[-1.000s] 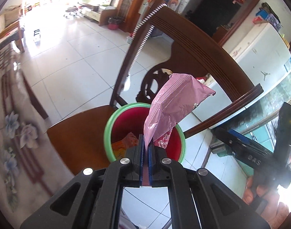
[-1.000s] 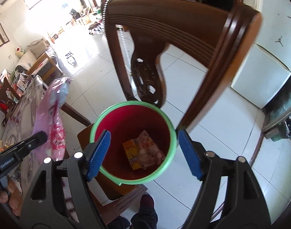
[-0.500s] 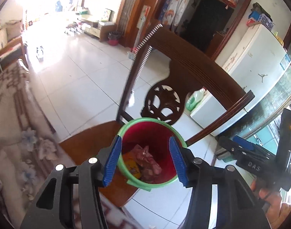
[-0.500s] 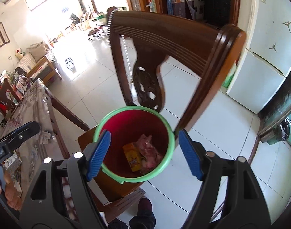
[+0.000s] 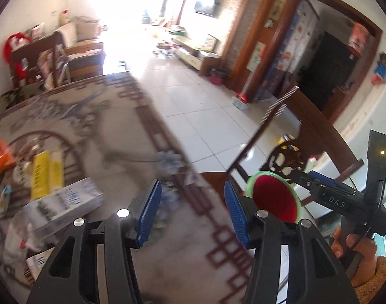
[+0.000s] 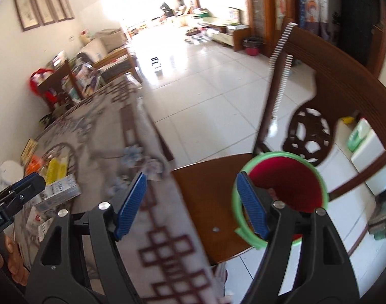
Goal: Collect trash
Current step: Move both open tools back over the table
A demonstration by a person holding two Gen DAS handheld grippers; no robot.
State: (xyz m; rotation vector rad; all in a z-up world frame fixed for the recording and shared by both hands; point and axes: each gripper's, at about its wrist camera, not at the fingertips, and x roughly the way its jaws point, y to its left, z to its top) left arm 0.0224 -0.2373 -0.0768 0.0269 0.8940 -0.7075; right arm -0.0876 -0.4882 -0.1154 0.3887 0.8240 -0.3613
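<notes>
A red bin with a green rim (image 5: 274, 197) stands on a wooden chair seat (image 6: 208, 190); it also shows in the right wrist view (image 6: 284, 185). My left gripper (image 5: 191, 210) is open and empty above the patterned tablecloth (image 5: 117, 136). My right gripper (image 6: 193, 202) is open and empty, its right finger over the bin's rim. Trash lies on the table at the left: a white-blue box (image 5: 63, 207), a yellow packet (image 5: 41, 174), an orange wrapper (image 5: 0, 157) and a crumpled white wrapper (image 5: 14, 238). The bin's contents are hidden.
The carved chair back (image 6: 327, 91) rises behind the bin. The tiled floor (image 5: 193, 106) stretches beyond the table edge. A white cabinet (image 6: 365, 162) stands right of the chair. A sofa (image 5: 84, 48) and another chair are at the far left.
The pink wrapper left my left gripper and dropped into the bin. Both grippers have swung left from over the bin toward the table, which now fills the left of both views.
</notes>
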